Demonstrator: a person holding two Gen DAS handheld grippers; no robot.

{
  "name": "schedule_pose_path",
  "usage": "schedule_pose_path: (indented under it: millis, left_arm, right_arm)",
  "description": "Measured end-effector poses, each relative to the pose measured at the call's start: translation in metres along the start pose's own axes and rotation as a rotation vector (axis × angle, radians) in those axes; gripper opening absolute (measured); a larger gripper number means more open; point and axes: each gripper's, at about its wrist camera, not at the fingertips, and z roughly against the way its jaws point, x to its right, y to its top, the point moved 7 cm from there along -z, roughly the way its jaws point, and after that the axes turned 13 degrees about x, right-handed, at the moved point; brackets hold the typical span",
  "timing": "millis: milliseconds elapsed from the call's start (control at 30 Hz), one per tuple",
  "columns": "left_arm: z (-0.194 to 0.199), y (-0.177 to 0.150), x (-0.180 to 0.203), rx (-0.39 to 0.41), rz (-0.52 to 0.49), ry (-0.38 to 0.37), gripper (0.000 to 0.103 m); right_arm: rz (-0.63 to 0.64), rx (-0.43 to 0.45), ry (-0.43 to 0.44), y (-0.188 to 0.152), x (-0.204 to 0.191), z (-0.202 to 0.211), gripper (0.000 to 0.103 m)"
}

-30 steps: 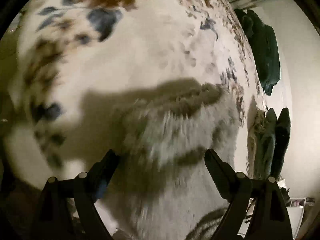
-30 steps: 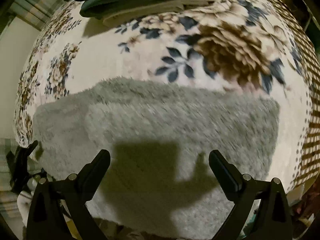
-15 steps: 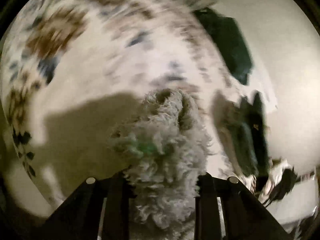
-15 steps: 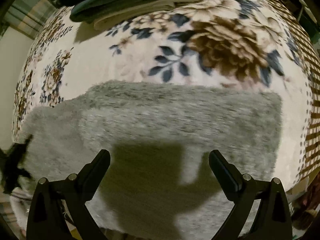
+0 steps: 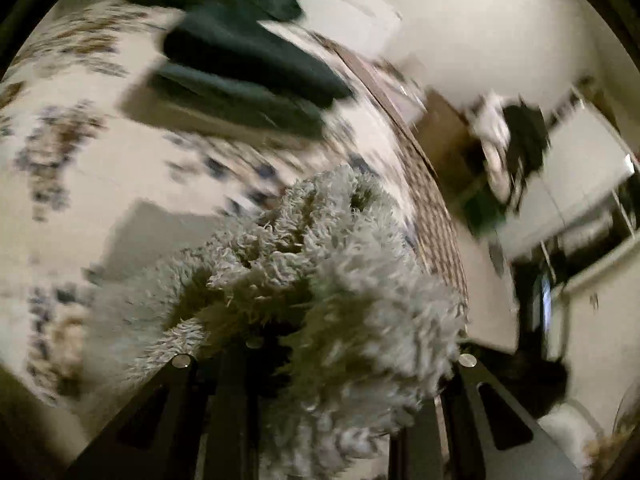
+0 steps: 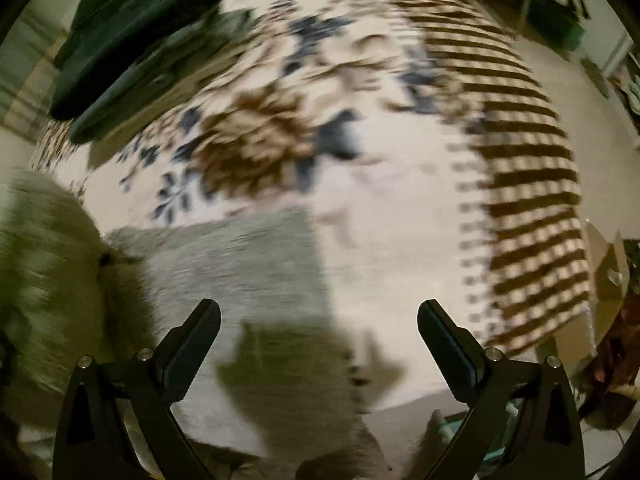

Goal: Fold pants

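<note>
The pants are grey and fluffy. In the left wrist view my left gripper (image 5: 320,380) is shut on a bunched end of the pants (image 5: 332,280), held up above the floral blanket (image 5: 80,168). In the right wrist view the rest of the pants (image 6: 248,264) lies flat on the blanket (image 6: 380,220), with a lifted part blurred at the left edge (image 6: 44,264). My right gripper (image 6: 318,328) is open and empty, just above the flat part near its right edge.
A stack of dark green folded clothes (image 5: 248,56) lies at the far side of the blanket; it also shows in the right wrist view (image 6: 132,44). The blanket's brown checked border (image 6: 528,160) runs along the right. Room furniture and clutter (image 5: 520,152) stand beyond the bed.
My left gripper closed on the pants' end and lifted it, swinging right. My right gripper stayed open and shifted right over the flat pants. Both views are now motion-blurred.
</note>
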Motion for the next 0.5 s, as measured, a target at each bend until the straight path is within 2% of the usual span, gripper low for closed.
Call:
schedule_pose_path:
  millis: [67,133,200,233,267,300,333,433,500]
  left_arm:
    - [-0.022,-0.022,0.021,-0.060,-0.045,-0.010,0.020]
    - [-0.043,-0.043,0.034,-0.135,-0.066,0.012,0.020]
    - [-0.056,-0.060,0.042,-0.202,-0.120,0.068,0.029]
    - [-0.059,-0.064,0.046,-0.234,-0.136,0.078,0.040]
    - [-0.058,-0.071,0.051,-0.256,-0.152,0.074,0.059]
    - [-0.055,-0.074,0.055,-0.275,-0.162,0.060,0.068]
    - [-0.049,-0.080,0.060,-0.286,-0.171,0.048,0.077]
    - [-0.026,-0.076,0.065,-0.294,-0.179,0.019,0.078]
    - [-0.011,-0.062,0.057,-0.290,-0.144,0.010,0.078]
  right_arm:
    - [-0.020,-0.001,-0.020,0.001,0.025,0.003,0.101]
    - [-0.029,-0.004,-0.040,0.002,0.049,0.005,0.101]
    - [-0.042,-0.006,-0.054,0.001,0.067,0.006,0.101]
    - [-0.055,-0.006,-0.055,0.001,0.075,0.008,0.101]
    - [-0.072,-0.007,-0.052,0.001,0.083,0.009,0.101]
    - [-0.089,-0.007,-0.044,0.001,0.089,0.010,0.101]
    - [-0.117,-0.013,-0.015,0.001,0.094,0.010,0.101]
    - [-0.195,-0.053,0.111,-0.002,0.092,0.007,0.101]
    - [-0.235,-0.068,0.206,-0.003,0.081,0.005,0.101]
